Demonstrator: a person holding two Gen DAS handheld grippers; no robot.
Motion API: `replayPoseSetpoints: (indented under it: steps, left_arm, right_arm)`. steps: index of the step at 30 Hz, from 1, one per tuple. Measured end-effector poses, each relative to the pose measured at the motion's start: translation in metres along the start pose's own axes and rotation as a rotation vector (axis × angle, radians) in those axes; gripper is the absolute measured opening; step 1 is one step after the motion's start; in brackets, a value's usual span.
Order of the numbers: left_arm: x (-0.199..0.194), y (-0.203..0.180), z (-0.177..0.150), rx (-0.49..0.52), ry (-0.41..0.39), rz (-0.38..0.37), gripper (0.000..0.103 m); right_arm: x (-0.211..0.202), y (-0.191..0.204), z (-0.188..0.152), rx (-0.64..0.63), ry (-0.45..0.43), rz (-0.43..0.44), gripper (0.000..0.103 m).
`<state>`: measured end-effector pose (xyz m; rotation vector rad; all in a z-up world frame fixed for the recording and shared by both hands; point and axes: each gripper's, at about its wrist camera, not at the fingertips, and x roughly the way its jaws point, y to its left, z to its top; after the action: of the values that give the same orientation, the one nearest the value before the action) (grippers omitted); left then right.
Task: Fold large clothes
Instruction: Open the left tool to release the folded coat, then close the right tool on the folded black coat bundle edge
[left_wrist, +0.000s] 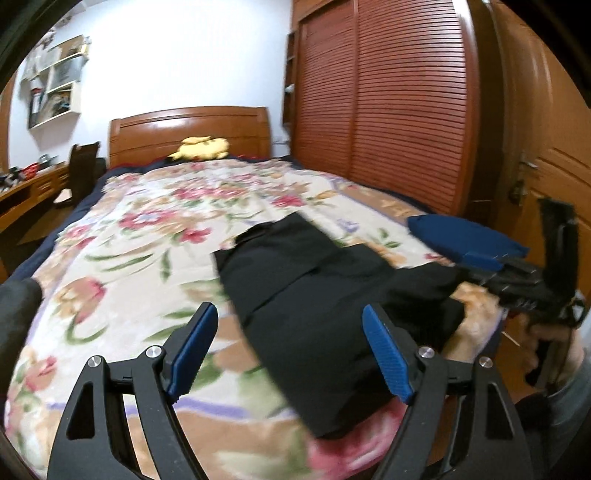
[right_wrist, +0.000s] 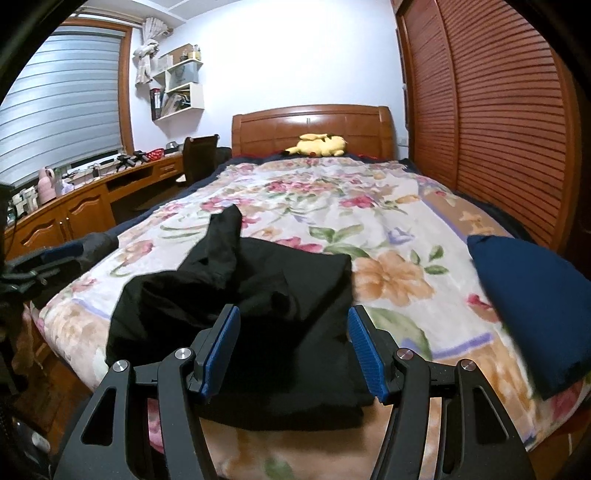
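A black garment (left_wrist: 314, 280) lies partly folded on the floral blanket (left_wrist: 147, 240) near the foot of the bed. My left gripper (left_wrist: 291, 332) hovers over its near part with the jaws wide apart and nothing pinched between the blue pads. In the right wrist view the same black garment (right_wrist: 258, 280) is rumpled, with a sleeve or leg trailing off to the far left. My right gripper (right_wrist: 294, 325) is open and straddles the garment's near folded edge; the pads do not press on it. A person's hand (left_wrist: 554, 343) holds that gripper at the bed's right corner.
A dark blue cushion (right_wrist: 528, 306) lies on the blanket's right side, close to the garment. A yellow plush toy (right_wrist: 319, 144) rests by the wooden headboard. A slatted wardrobe (right_wrist: 480, 110) runs along the right. A desk (right_wrist: 92, 199) and chair (right_wrist: 197, 155) stand on the left.
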<state>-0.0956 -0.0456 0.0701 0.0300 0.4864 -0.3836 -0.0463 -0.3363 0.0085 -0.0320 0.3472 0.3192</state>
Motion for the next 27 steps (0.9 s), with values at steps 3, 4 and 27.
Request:
replayPoseSetpoints:
  steps: [3, 4, 27]
  left_arm:
    - [0.000, 0.016, -0.008, -0.011, 0.007, 0.041, 0.081]
    - [-0.001, 0.021, -0.011, -0.018, 0.010, 0.047, 0.081]
    - [-0.021, 0.065, -0.035, -0.063, 0.012, 0.104, 0.081]
  right_arm:
    - [0.003, 0.004, 0.001, 0.000, -0.015, 0.002, 0.063]
    - [0.004, 0.006, 0.002, -0.002, -0.019, 0.008, 0.063]
    - [0.037, 0.044, 0.026, -0.134, -0.020, 0.087, 0.063]
